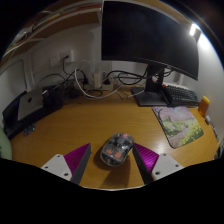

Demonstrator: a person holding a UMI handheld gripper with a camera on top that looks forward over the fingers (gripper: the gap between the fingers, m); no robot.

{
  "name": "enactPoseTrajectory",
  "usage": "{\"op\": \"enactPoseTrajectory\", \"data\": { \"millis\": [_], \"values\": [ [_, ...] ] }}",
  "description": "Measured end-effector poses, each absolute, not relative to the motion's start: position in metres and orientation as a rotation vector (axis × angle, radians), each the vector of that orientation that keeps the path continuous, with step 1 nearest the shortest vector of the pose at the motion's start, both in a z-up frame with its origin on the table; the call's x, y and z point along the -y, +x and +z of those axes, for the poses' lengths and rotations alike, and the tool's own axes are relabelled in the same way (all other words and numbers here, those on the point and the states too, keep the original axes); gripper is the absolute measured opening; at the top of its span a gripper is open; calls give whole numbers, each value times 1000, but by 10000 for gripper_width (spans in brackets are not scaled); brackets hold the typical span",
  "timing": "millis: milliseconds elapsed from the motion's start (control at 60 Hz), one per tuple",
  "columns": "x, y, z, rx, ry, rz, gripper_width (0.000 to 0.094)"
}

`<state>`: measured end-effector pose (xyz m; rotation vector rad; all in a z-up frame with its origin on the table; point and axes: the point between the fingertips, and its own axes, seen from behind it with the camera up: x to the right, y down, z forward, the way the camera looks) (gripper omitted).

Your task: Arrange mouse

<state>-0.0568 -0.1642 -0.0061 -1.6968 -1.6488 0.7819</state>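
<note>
A dark grey mouse (116, 149) with reddish marks lies on the wooden desk (90, 125), between my two fingers. My gripper (113, 158) is open: the purple pads (79, 157) stand at either side of the mouse with a gap on each side. A mouse mat (180, 125) with a pale flowery picture lies on the desk beyond the fingers to the right, near the monitor stand.
A large black monitor (145, 38) on a stand (152, 96) rises at the back. A keyboard (181, 94) lies beside the stand. Cables (95, 82) run along the wall. A dark box-like device (28, 108) sits at the left.
</note>
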Motion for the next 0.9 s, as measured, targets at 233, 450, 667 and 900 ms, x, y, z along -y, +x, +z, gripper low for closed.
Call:
{"op": "enactPoseTrajectory", "data": {
  "millis": [233, 450, 667, 900],
  "values": [
    [173, -85, -10, 1685, -1674, 787, 866],
    [180, -95, -15, 1726, -1656, 788, 671],
    [185, -97, -4, 1777, -1606, 773, 385],
    [145, -108, 97, 1692, -1613, 919, 377]
  ]
}}
